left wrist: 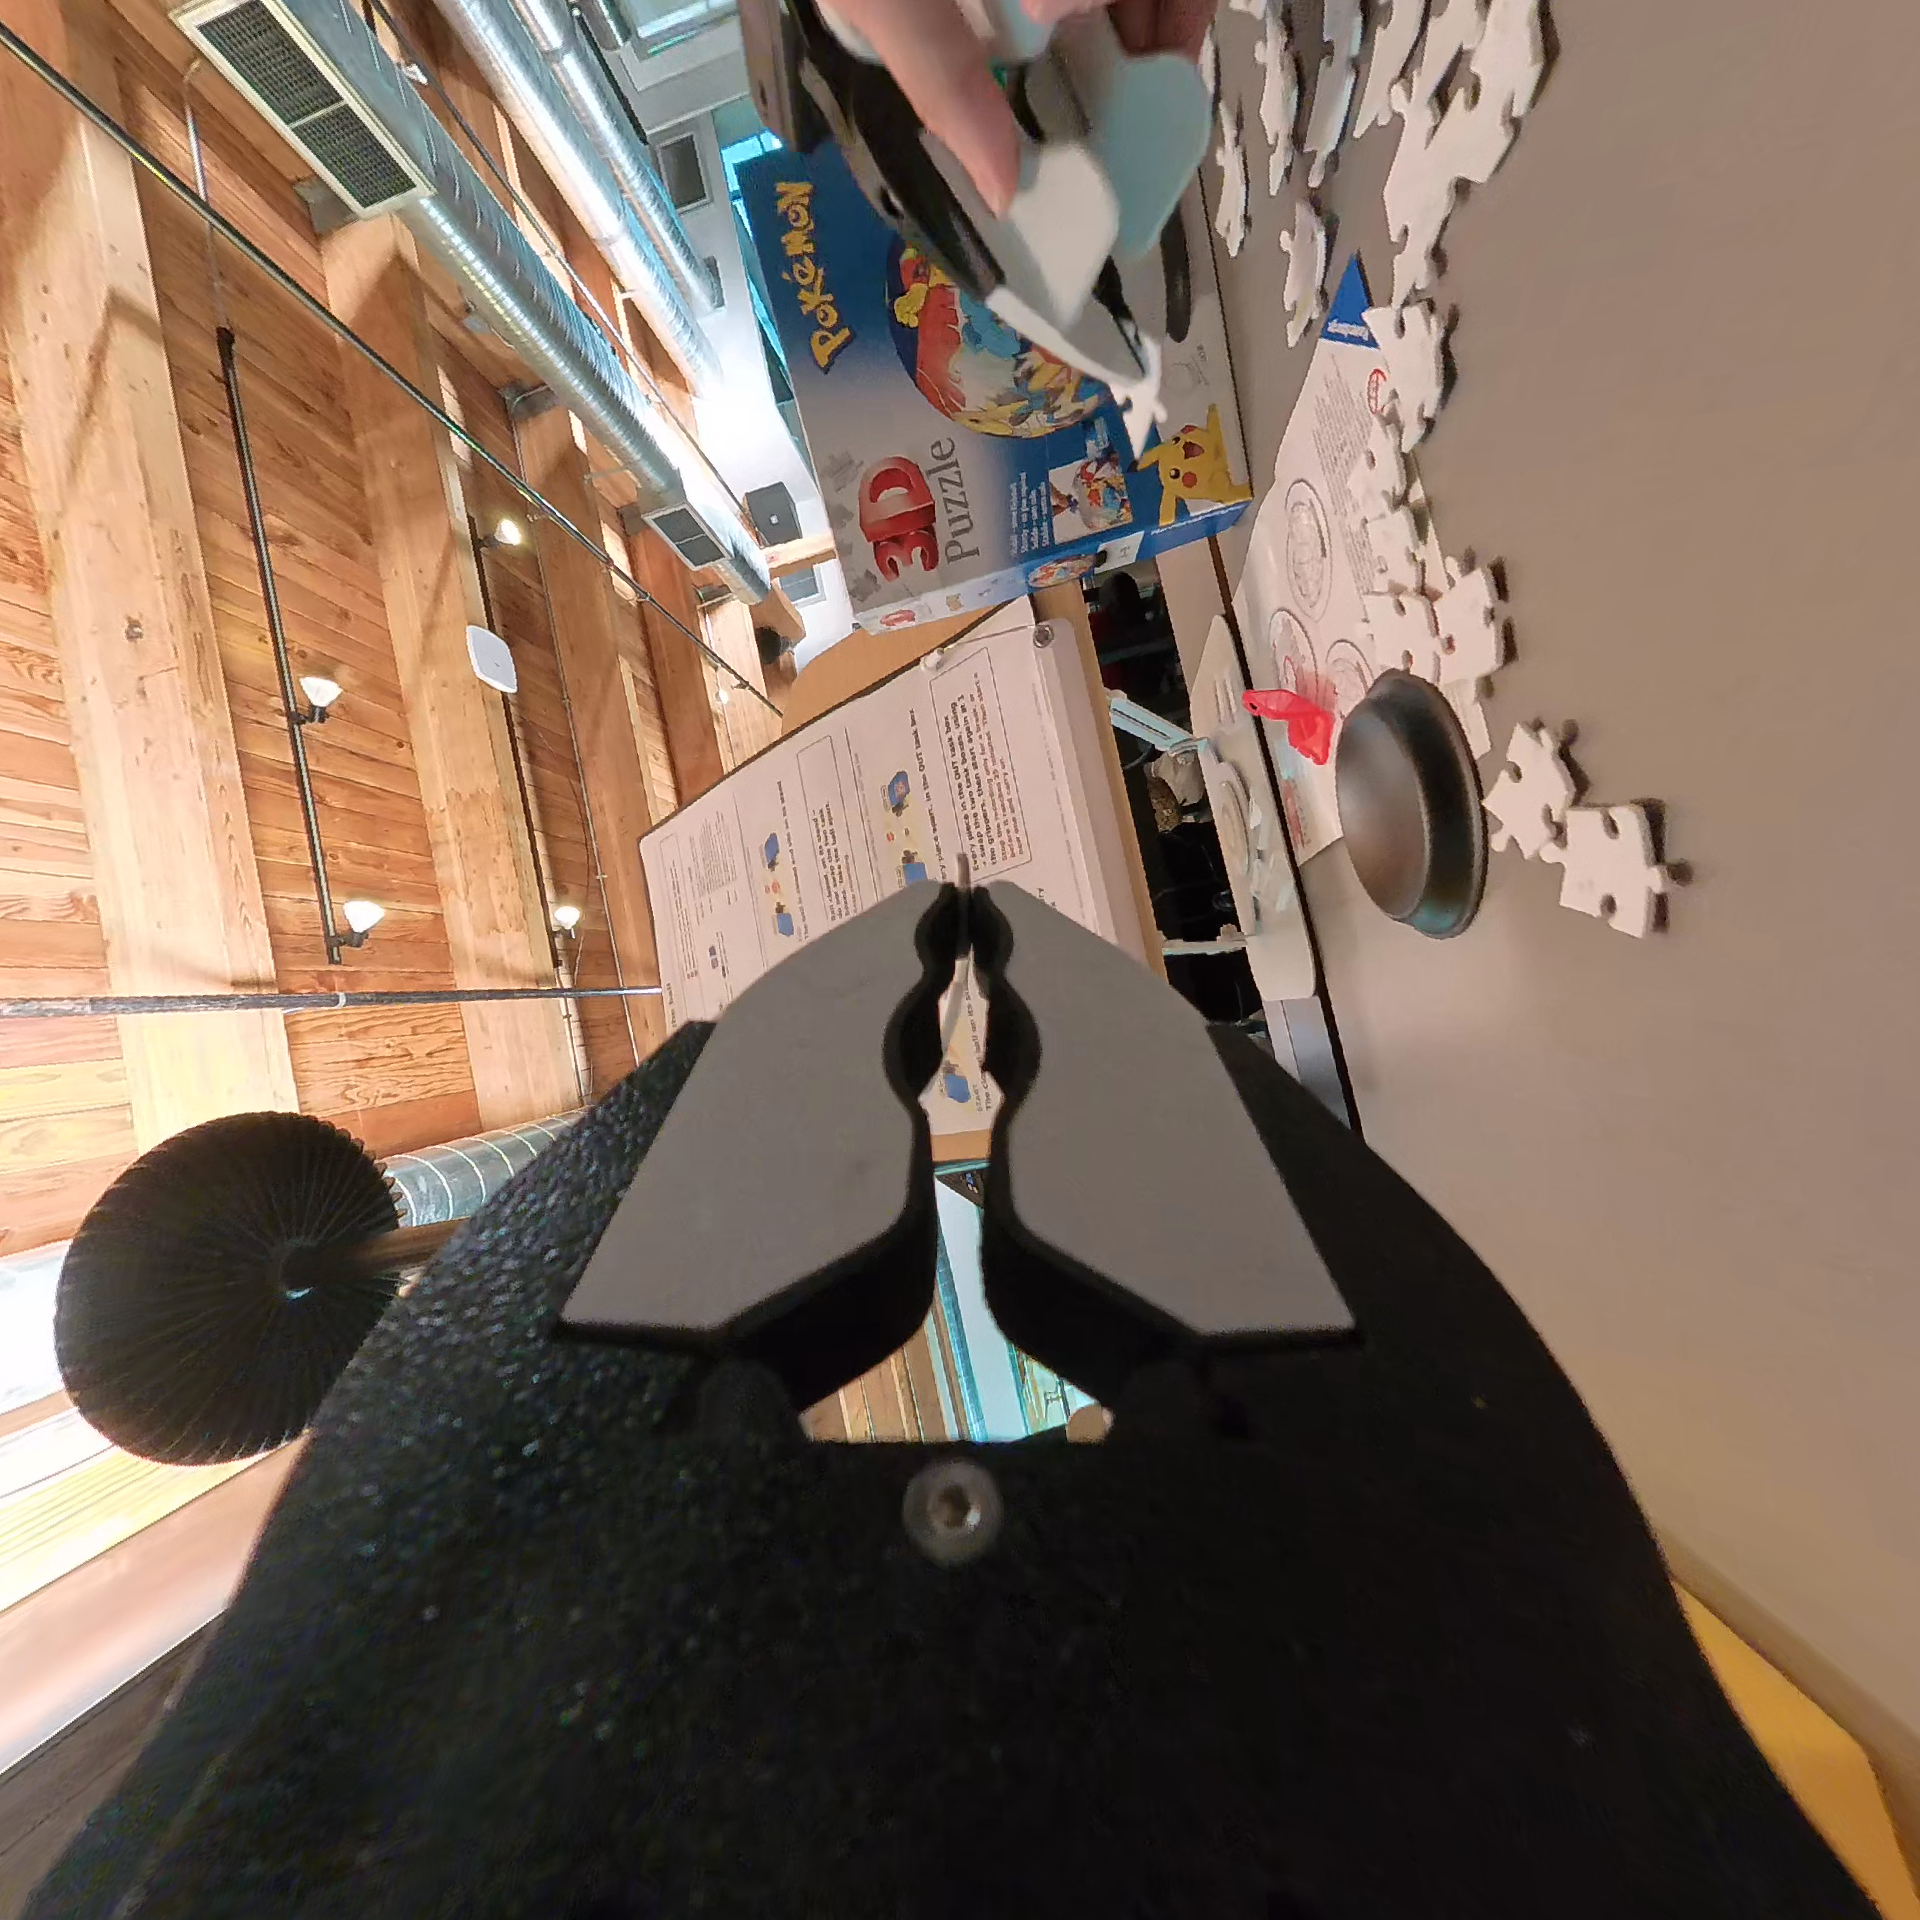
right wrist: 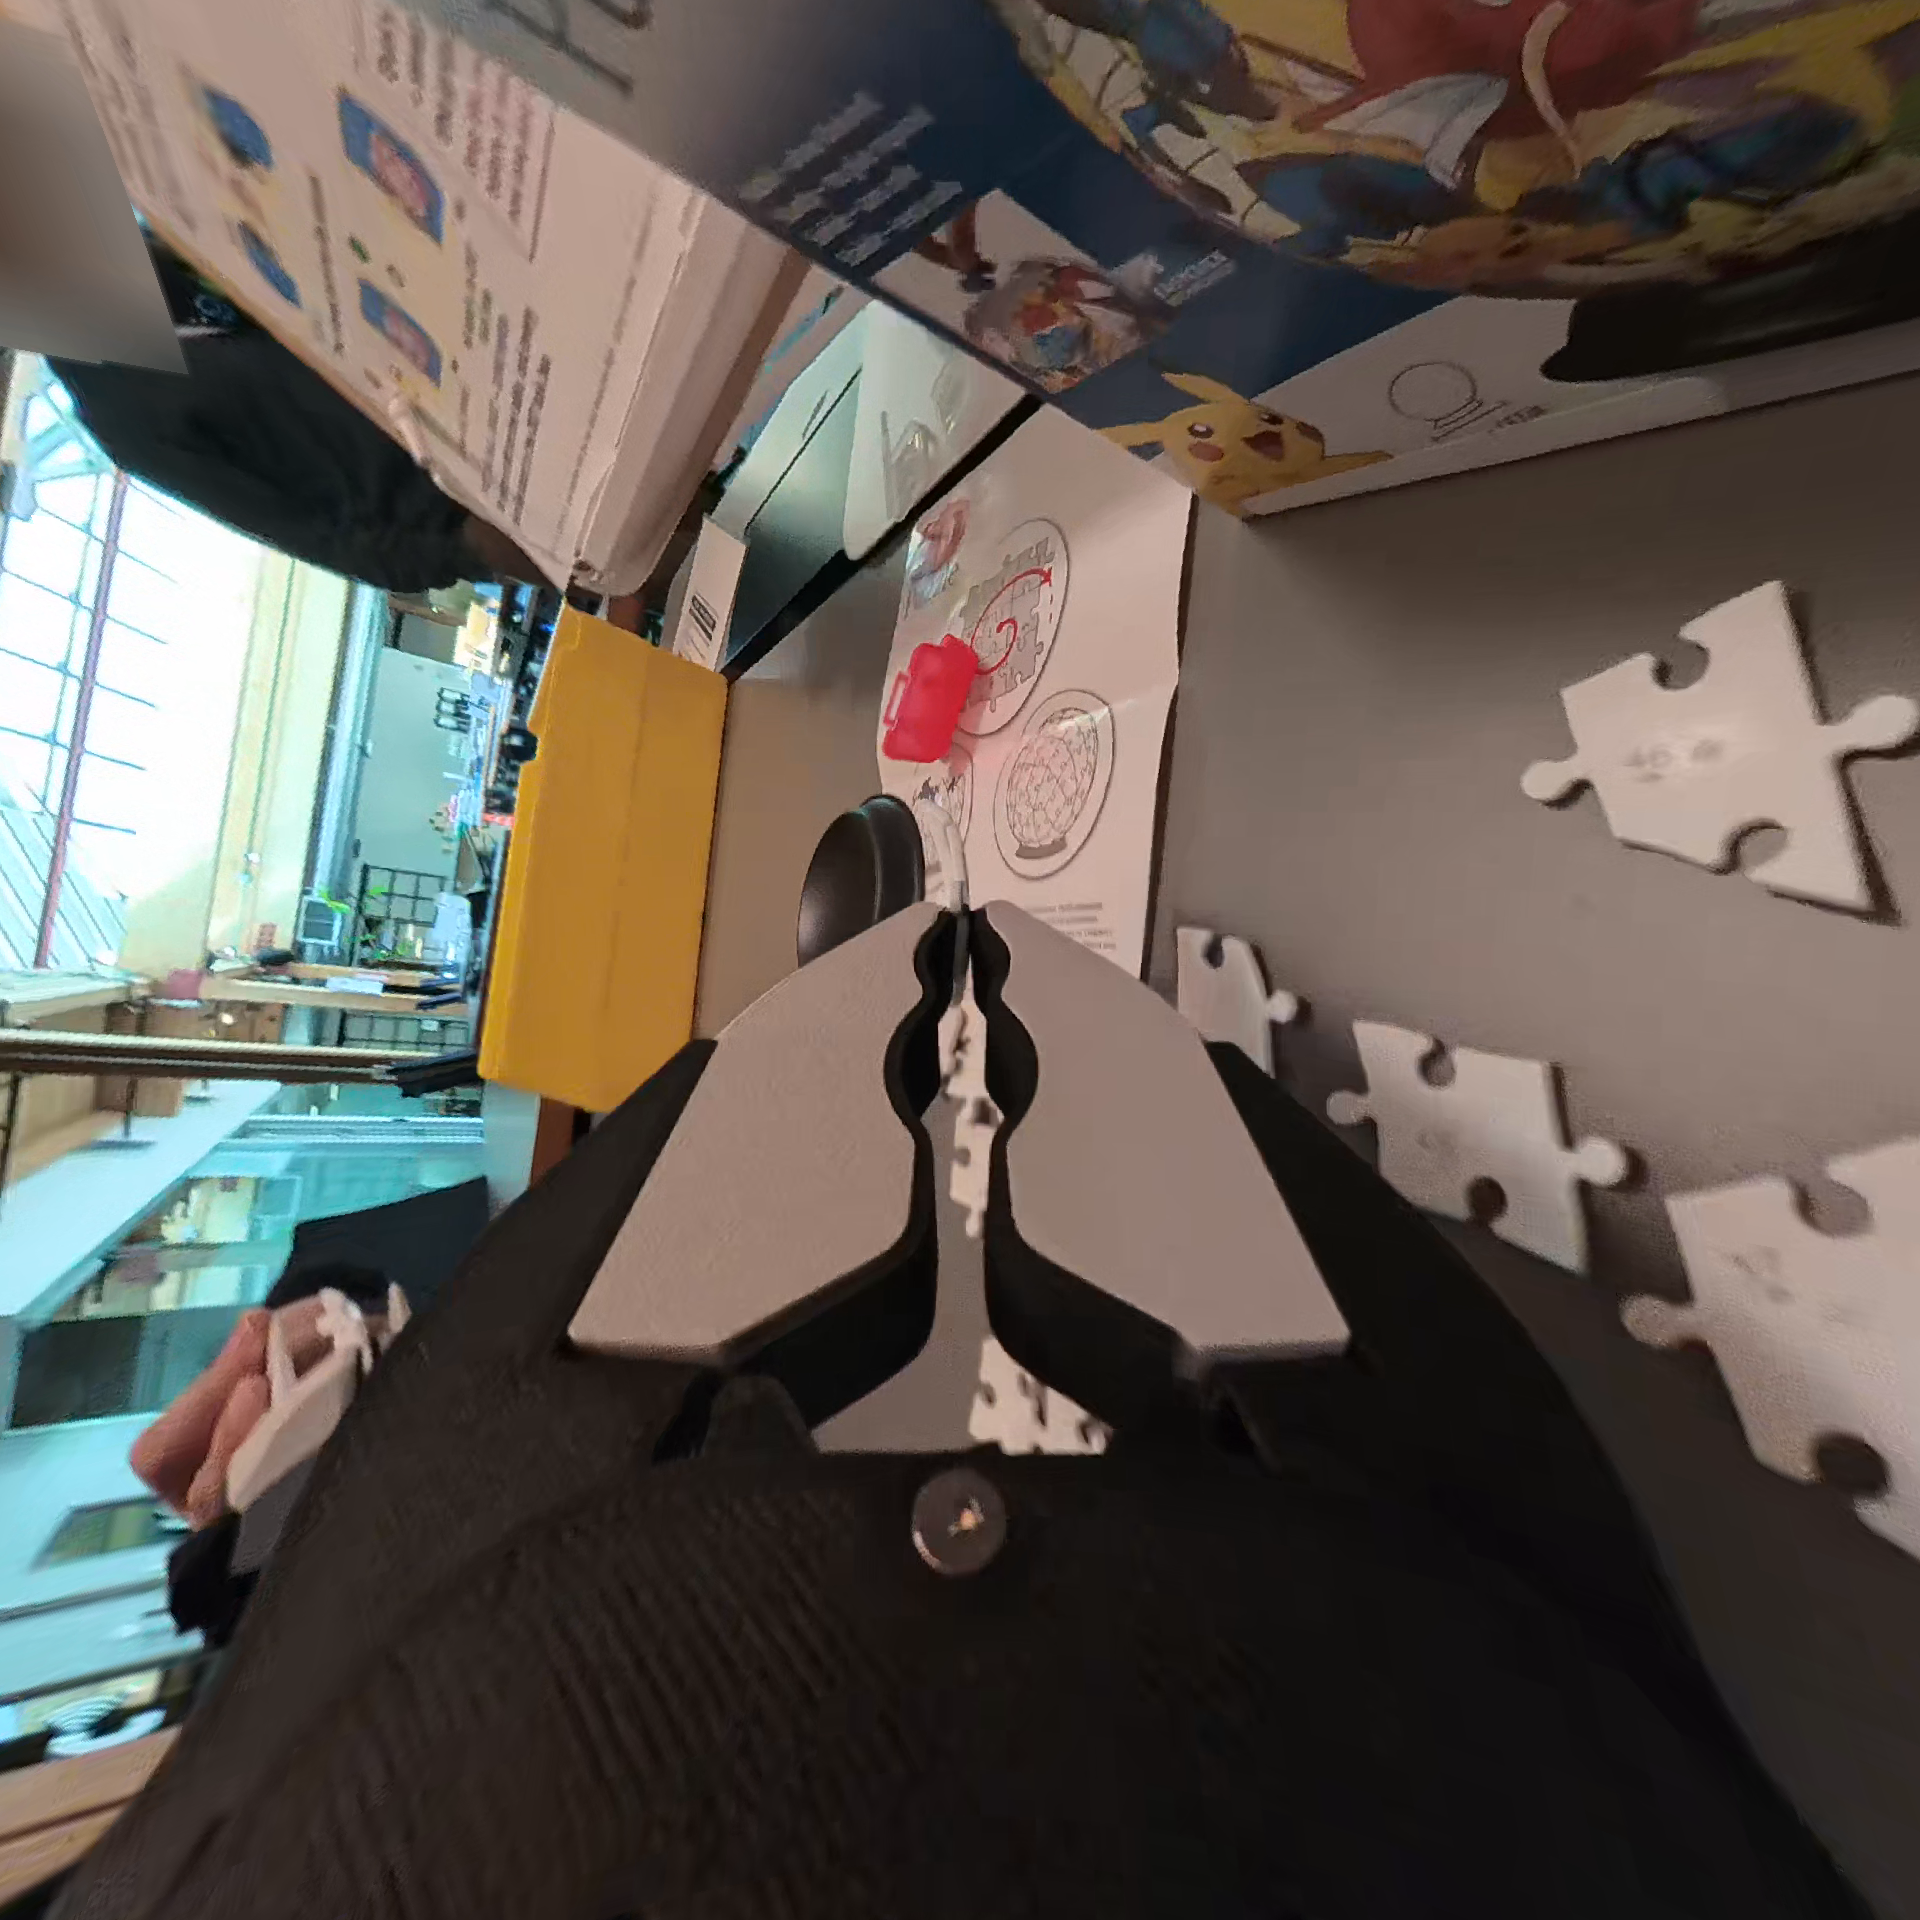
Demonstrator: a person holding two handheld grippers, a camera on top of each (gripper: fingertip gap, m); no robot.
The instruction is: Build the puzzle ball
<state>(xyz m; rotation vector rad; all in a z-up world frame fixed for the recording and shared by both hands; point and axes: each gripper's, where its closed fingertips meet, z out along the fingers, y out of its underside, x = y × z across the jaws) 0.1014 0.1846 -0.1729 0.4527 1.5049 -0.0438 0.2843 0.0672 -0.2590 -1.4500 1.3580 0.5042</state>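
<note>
Both views are turned on their side. My left gripper (left wrist: 966, 899) is shut on a thin white puzzle piece (left wrist: 963, 982), seen edge-on between the jaws and held in the air. My right gripper (right wrist: 964, 920) is shut on a thin curved puzzle piece (right wrist: 952, 852), also edge-on. In the left wrist view the right gripper (left wrist: 1132, 364) shows at the top, held by a hand (left wrist: 966, 94), with its white piece (left wrist: 1143, 400) at the tip. Several white face-down pieces (right wrist: 1725, 748) (left wrist: 1605, 857) lie on the grey table (left wrist: 1714, 1143). The black round stand (left wrist: 1413, 816) (right wrist: 862, 873) sits on the table.
The puzzle box (left wrist: 997, 447) (right wrist: 1247, 187) stands at the table's far side. A paper instruction sheet (right wrist: 1049, 665) (left wrist: 1320, 488) lies by the stand with a small red plastic item (right wrist: 928, 699) (left wrist: 1294, 719) on it. A yellow bin (right wrist: 603, 873) and a printed board (left wrist: 883, 790) stand beyond. My hands' fingertips stand some 25 cm from each other. My right gripper is the nearer one to the small red plastic item (right wrist: 928, 699): about 12 cm, against 25 cm.
</note>
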